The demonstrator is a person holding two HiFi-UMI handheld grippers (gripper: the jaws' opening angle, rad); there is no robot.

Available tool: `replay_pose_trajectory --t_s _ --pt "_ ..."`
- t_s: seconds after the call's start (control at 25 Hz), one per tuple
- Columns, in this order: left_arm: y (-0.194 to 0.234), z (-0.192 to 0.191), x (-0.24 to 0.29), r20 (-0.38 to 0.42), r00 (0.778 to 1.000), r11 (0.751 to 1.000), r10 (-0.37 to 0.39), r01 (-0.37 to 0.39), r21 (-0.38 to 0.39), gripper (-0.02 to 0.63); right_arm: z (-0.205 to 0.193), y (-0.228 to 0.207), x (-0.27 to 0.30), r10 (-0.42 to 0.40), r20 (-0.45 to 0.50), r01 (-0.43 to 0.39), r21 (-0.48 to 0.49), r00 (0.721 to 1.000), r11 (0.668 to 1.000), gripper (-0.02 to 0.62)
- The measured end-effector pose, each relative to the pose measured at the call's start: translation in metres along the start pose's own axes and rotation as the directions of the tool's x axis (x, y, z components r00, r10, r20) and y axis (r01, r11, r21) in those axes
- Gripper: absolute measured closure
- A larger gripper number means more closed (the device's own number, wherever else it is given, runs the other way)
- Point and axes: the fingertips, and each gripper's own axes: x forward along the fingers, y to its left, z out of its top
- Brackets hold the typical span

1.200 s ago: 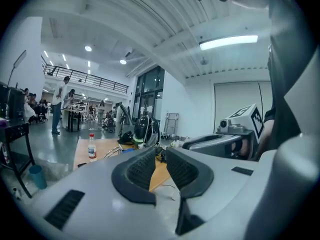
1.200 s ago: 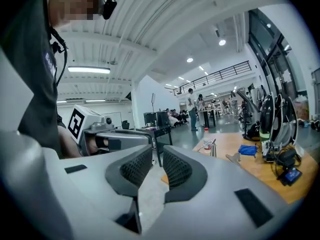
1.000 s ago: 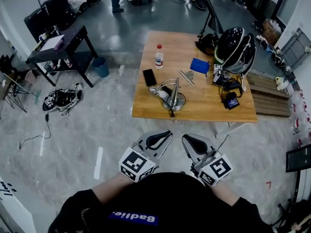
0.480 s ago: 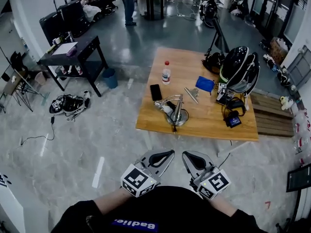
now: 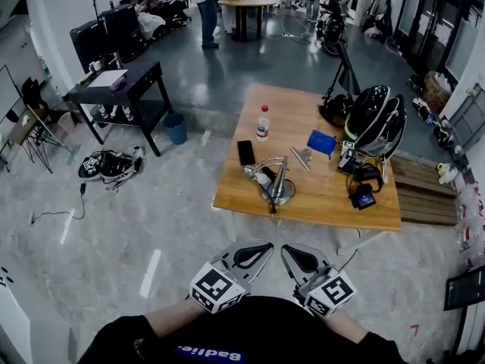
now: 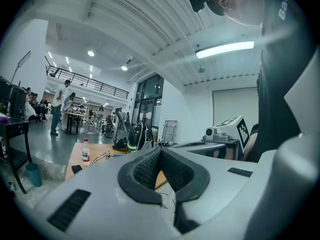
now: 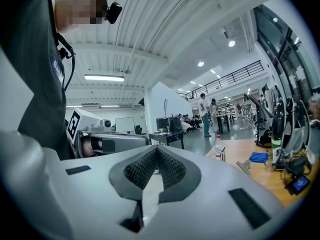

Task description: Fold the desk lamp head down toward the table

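Against a second ago, finds the wooden table (image 5: 333, 199) and the desk lamp (image 5: 276, 186) lower in the head view, with more of the hall showing beyond; reads as a shift of gaze or stance, not as any handling of the lamp. Finds the left gripper (image 5: 261, 249) and right gripper (image 5: 290, 253) side by side close to the body, both pinched together on nothing. Places the lamp near the table's front edge, ahead of both tongs and well apart from them across floor; cannot settle how far its head is folded.

table (image 5: 322, 197) and desk lamp (image 5: 278, 180) lower in the head view than before, more far room above
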Motion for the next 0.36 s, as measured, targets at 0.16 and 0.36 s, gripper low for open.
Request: replay_pose_trajectory --t_s 0.16,0.36 --pt "0.0013 0.0005 -0.0013 -0.004 1.000 1.000 -0.001 0.001 0.005 0.597 0.0005 0.0007 0.0008 -0.005 -0.004 0.005 -0.002 1.000 1.000 0.591" --pt "0.0026 -0.0005 -0.0008 -0.009 1.000 1.000 0.003 -0.003 0.012 0.597 0.0013 -0.0004 0.0009 -0.004 -0.003 0.004 -0.002 1.000 1.000 0.589"
